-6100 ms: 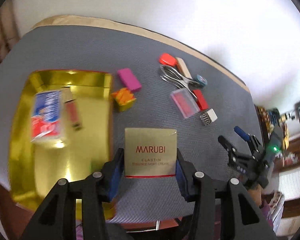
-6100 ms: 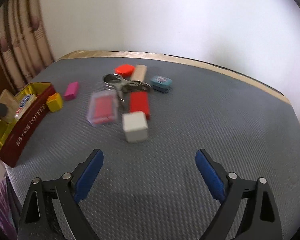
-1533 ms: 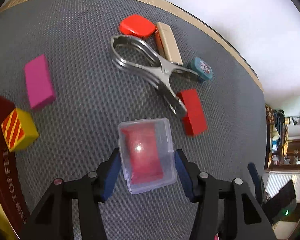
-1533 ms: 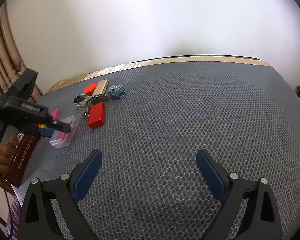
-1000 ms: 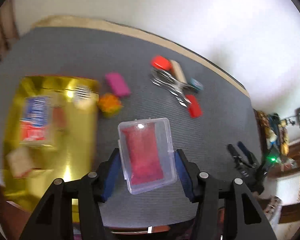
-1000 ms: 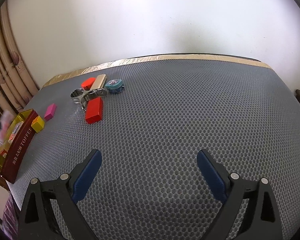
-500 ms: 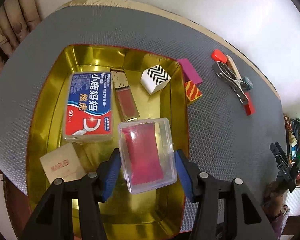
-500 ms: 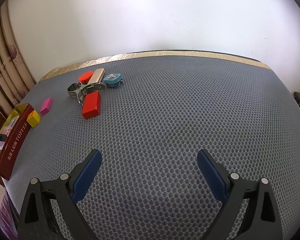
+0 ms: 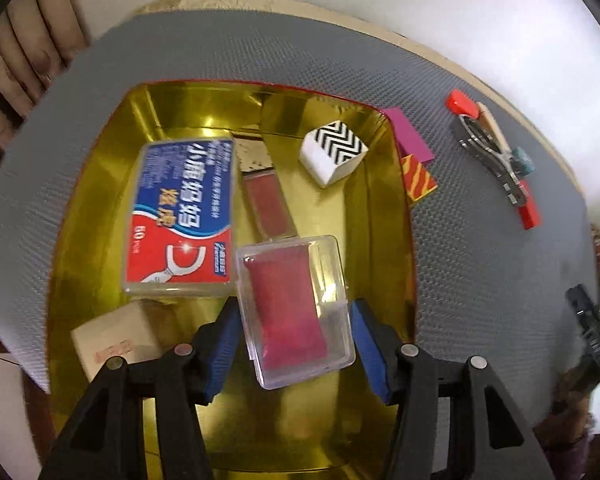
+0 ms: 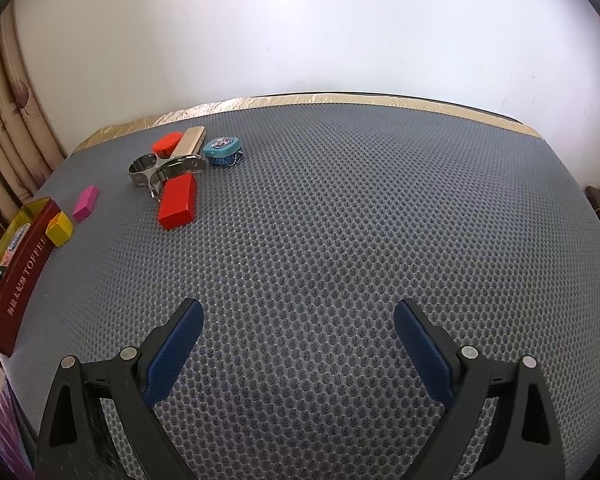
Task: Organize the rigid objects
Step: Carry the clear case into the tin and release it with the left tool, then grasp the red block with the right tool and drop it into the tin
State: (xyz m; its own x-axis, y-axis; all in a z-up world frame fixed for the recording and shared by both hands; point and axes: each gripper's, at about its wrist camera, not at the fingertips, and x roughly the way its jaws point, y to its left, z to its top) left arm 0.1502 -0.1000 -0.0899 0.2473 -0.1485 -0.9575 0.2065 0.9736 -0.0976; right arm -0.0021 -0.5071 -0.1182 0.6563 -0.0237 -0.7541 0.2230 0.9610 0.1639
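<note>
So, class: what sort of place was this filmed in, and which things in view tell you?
Most likely a room in a home: pleated curtains hang beside a plain white wall, and a table under a grey mesh mat holds a gold toffee tin.

A grey honeycomb-textured mat [image 10: 340, 220] covers the table, whose tan edge [image 10: 340, 98] shows at twelve o'clock. Behind it stands a plain white wall [image 10: 300, 32]; beige pleated curtains [image 10: 8, 132] hang at nine o'clock.

Gold tin [image 9: 392, 216] crowded at far half; near floor free. Mat [image 10: 360, 220] right half open.
</note>
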